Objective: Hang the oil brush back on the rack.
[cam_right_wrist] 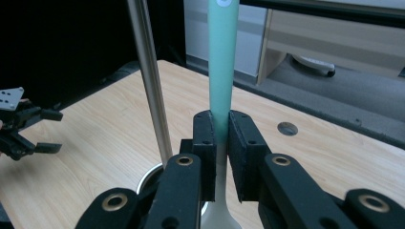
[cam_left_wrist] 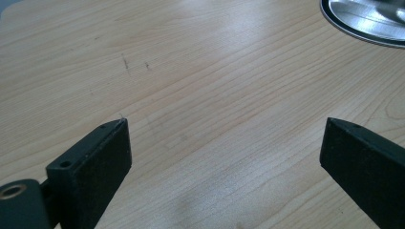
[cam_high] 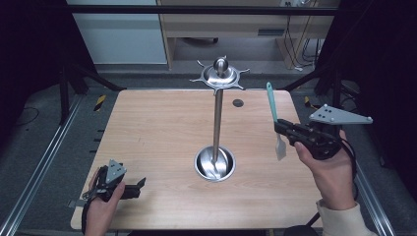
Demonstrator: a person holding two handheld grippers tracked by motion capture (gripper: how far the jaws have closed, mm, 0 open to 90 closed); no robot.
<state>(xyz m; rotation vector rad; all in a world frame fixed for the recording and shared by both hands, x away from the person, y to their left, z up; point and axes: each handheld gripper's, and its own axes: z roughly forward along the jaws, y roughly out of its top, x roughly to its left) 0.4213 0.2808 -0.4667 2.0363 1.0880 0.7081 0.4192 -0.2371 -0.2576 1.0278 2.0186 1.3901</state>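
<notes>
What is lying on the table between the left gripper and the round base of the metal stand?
Nothing: the high view shows bare wood between the left gripper and the stand base.

Wooden table (cam_high: 157,132), cabinet (cam_high: 226,22) beyond.

Dim, dark-edged pictures; overhead glare on the table (cam_left_wrist: 200,62), near fingers (cam_right_wrist: 239,148) blurred.

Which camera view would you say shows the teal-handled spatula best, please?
The high view: it shows the whole spatula, teal handle up and pale blade down, held upright off the table by the right gripper. The right gripper view shows the handle clamped between the jaws at close range, but its blade is mostly cut off. The left gripper view looks at bare table.
</notes>
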